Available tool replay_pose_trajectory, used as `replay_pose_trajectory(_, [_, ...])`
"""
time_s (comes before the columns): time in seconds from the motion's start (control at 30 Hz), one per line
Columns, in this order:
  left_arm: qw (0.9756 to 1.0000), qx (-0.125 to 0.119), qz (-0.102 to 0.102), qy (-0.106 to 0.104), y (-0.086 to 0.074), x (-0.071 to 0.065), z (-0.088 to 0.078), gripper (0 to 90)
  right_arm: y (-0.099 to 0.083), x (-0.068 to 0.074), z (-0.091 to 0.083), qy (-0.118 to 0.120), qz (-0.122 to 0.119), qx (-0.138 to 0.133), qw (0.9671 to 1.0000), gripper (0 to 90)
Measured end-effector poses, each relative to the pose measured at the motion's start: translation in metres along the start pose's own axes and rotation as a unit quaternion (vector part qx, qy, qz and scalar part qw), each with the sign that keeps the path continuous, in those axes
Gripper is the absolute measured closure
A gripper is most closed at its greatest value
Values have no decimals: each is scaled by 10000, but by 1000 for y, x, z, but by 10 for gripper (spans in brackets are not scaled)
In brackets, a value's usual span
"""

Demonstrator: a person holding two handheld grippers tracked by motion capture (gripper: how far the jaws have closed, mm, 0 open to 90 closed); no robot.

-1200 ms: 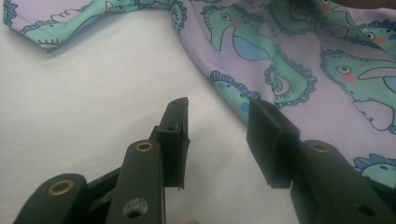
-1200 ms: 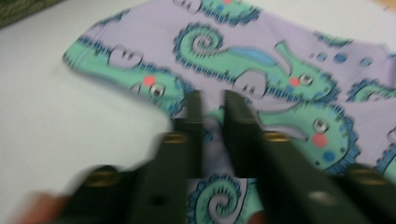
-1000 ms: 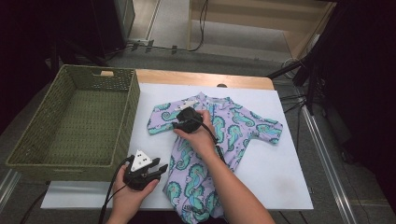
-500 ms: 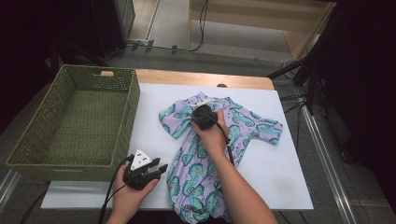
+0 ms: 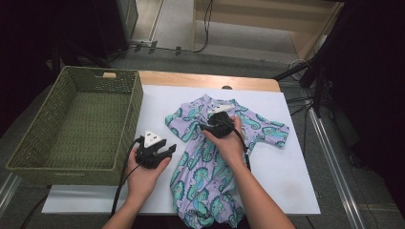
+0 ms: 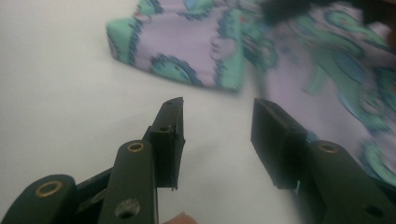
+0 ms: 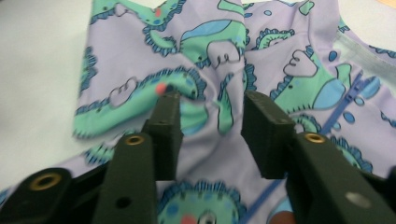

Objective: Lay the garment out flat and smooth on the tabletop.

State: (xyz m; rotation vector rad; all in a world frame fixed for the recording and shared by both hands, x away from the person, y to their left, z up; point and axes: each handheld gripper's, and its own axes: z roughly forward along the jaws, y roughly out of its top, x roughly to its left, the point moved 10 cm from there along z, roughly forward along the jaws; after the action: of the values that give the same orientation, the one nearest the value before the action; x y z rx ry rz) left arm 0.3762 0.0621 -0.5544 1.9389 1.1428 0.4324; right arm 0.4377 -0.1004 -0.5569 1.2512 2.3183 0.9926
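We see a lilac baby romper (image 5: 210,162) printed with teal seahorse-like figures lying on the white sheet (image 5: 286,171) that covers the table, just to the right of the woven green basket (image 5: 71,129). Its long axis runs from the neck opening, which points away from us toward the far edge of the sheet, down to the leg end, which bunches at the near edge and hangs slightly past it. One short sleeve spreads toward the basket, the other away from it; a blue zipper (image 7: 345,109) runs along the front near the neckline. The basket stands half on the sheet beside the romper, and its floor shows only bare weave. Our right gripper (image 5: 217,126) rests over the romper's chest, farther from the basket than the left gripper; its jaws have just been opening and stand apart above a wrinkled fold, with no cloth pinched between the pads. Our left gripper (image 5: 155,152) hovers over bare sheet between the basket and the romper's near sleeve, its jaws also just opening, parted with nothing between them.
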Motion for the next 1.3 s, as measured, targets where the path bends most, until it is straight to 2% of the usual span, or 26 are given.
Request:
replay_pose_trajectory(0.17, [9992, 95, -323, 233, 10, 20, 24, 538, -17, 1, -20, 125, 70, -132, 9998, 452])
replay_pose_trajectory(0.27, [9988, 146, -338, 323, 14, 25, 34, 538, -30, 0, -33, 194, 63, -225, 9995, 421])
replay_pose_trajectory(0.43, [9977, 250, -392, 485, 22, 34, 51, 529, -51, -4, -62, 134, 61, -423, 9990, 385])
replay_pose_trajectory(0.57, [9973, 356, -397, 511, 28, 36, 65, 536, -70, -11, -87, 14, 91, -518, 9986, 381])
replay_pose_trajectory(0.67, [9964, 482, -145, 685, 30, 37, 71, 662, -83, -19, -105, -84, 256, -609, 9978, 381])
replay_pose_trajectory(0.7, [9967, 552, -22, 601, 32, 36, 72, 732, -86, -22, -109, -109, 267, -635, 9976, 381])
replay_pose_trajectory(0.73, [9966, 635, -32, 526, 32, 35, 72, 835, -91, -26, -114, -164, 322, -674, 9971, 383])
replay_pose_trajectory(0.77, [9952, 738, 18, 636, 33, 38, 71, 853, -94, -29, -117, -192, 356, -708, 9967, 383])
replay_pose_trajectory(0.8, [9921, 809, 113, 948, 34, 45, 67, 858, -99, -33, -120, -246, 397, -698, 9965, 383])
replay_pose_trajectory(0.83, [9891, 789, 103, 1236, 37, 54, 62, 861, -103, -38, -123, -307, 427, -729, 9960, 383])
replay_pose_trajectory(0.9, [9804, 611, 113, 1872, 43, 74, 47, 861, -114, -48, -128, -408, 535, -747, 9949, 385])
replay_pose_trajectory(0.97, [9739, 595, 213, 2181, 45, 84, 41, 851, -127, -61, -132, -530, 762, -739, 9929, 388])
replay_pose_trajectory(1.0, [9729, 579, 259, 2225, 45, 84, 40, 829, -133, -67, -134, -594, 907, -716, 9915, 389])
replay_pose_trajectory(1.03, [9724, 533, 352, 2242, 46, 81, 41, 769, -138, -75, -135, -678, 1004, -691, 9902, 389])
replay_pose_trajectory(1.07, [9740, 452, 467, 2170, 48, 75, 42, 700, -142, -81, -137, -764, 1079, -670, 9890, 389])
replay_pose_trajectory(1.1, [9780, 313, 496, 2002, 51, 67, 43, 623, -144, -86, -139, -800, 1137, -676, 9880, 389])
replay_pose_trajectory(1.13, [9805, 246, 491, 1887, 53, 62, 43, 591, -147, -92, -141, -824, 1210, -688, 9868, 390])
replay_pose_trajectory(1.17, [9844, 150, 481, 1688, 54, 54, 43, 574, -148, -96, -142, -833, 1252, -683, 9863, 389])
replay_pose_trajectory(1.2, [9867, 93, 447, 1559, 55, 49, 44, 548, -149, -101, -143, -836, 1314, -687, 9854, 390])
replay_pose_trajectory(1.23, [9915, 26, 374, 1247, 56, 41, 45, 531, -149, -104, -143, -849, 1347, -691, 9848, 393])
replay_pose_trajectory(1.3, [9969, 26, 158, 773, 54, 30, 48, 528, -148, -113, -143, -902, 1398, -705, 9835, 415])
